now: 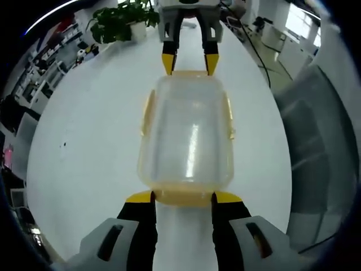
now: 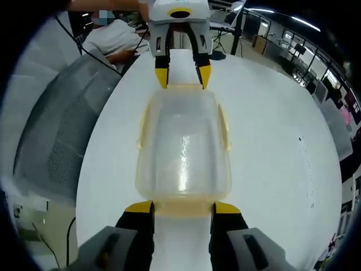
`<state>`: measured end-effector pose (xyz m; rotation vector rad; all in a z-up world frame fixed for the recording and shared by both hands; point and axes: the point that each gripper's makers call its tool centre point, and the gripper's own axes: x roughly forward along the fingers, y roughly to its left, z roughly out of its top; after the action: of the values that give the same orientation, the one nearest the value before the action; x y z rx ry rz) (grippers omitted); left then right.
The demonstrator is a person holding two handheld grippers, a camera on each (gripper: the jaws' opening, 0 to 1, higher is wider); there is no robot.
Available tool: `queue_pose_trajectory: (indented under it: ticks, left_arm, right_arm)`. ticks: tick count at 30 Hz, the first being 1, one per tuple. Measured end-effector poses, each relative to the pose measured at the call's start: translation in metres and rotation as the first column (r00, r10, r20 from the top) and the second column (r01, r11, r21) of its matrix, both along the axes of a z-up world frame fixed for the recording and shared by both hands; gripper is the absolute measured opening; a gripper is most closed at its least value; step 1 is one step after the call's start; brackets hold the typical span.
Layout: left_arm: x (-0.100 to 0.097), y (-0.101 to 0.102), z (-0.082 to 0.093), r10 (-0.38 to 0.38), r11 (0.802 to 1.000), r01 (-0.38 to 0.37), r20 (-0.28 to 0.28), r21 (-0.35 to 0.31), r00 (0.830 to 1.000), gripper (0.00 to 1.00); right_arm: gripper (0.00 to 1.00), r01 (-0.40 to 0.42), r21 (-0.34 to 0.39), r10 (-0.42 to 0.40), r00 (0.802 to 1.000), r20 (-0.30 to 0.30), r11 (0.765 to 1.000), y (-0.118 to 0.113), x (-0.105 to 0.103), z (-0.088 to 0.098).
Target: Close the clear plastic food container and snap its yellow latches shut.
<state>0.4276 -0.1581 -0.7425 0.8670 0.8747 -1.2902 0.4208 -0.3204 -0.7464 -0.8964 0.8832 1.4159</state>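
A clear plastic food container (image 1: 186, 138) with its lid on sits mid-frame on a white bench (image 1: 84, 147). The left gripper (image 1: 183, 197) and right gripper (image 2: 182, 207) face each other at its short ends, jaws open, straddling the yellow end latches (image 1: 183, 196). The latching step seems underway; next, each would likely press its latch down, while the side latches (image 2: 223, 127) appear still flared.

From my remote seat both views are bright and evenly lit from overhead, with a vertical glare streak on the clear container lid (image 1: 189, 141) and a ceiling light strip at eleven o'clock in the left gripper view. The white table (image 2: 271, 147) looks nearly blown out. Fisheye bending smears the edges, softest around three and nine o'clock.
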Motion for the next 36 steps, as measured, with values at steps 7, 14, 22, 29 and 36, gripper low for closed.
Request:
queue_pose_trajectory:
  ticks: [7,14,22,29,36]
  left_arm:
    - [0.006,0.004,0.000,0.008,1.000,-0.008,0.044,0.002,0.999,0.49]
    - [-0.004,0.007,0.000,0.049,0.999,-0.049,-0.005,-0.012,0.999,0.46]
    - [-0.021,0.000,0.001,0.141,0.985,-0.150,-0.107,-0.082,0.984,0.44]
    - [-0.016,0.003,0.002,0.267,0.956,-0.276,-0.095,-0.097,0.959,0.37]
    - [-0.027,-0.002,0.005,0.327,0.927,-0.353,-0.184,-0.131,0.927,0.41]
  right_arm:
    - [0.60,0.041,0.031,-0.041,0.999,0.002,0.999,-0.001,-0.001,-0.002]
    - [0.65,0.063,0.063,-0.063,0.998,-0.002,0.996,-0.001,-0.002,0.003]
    - [0.63,0.159,0.144,-0.150,0.986,-0.067,0.977,0.008,-0.010,0.018]
    - [0.58,0.266,0.167,-0.251,0.962,-0.106,0.949,0.006,-0.011,0.018]
    - [0.52,0.432,0.235,-0.393,0.899,-0.194,0.871,0.013,-0.008,0.024]
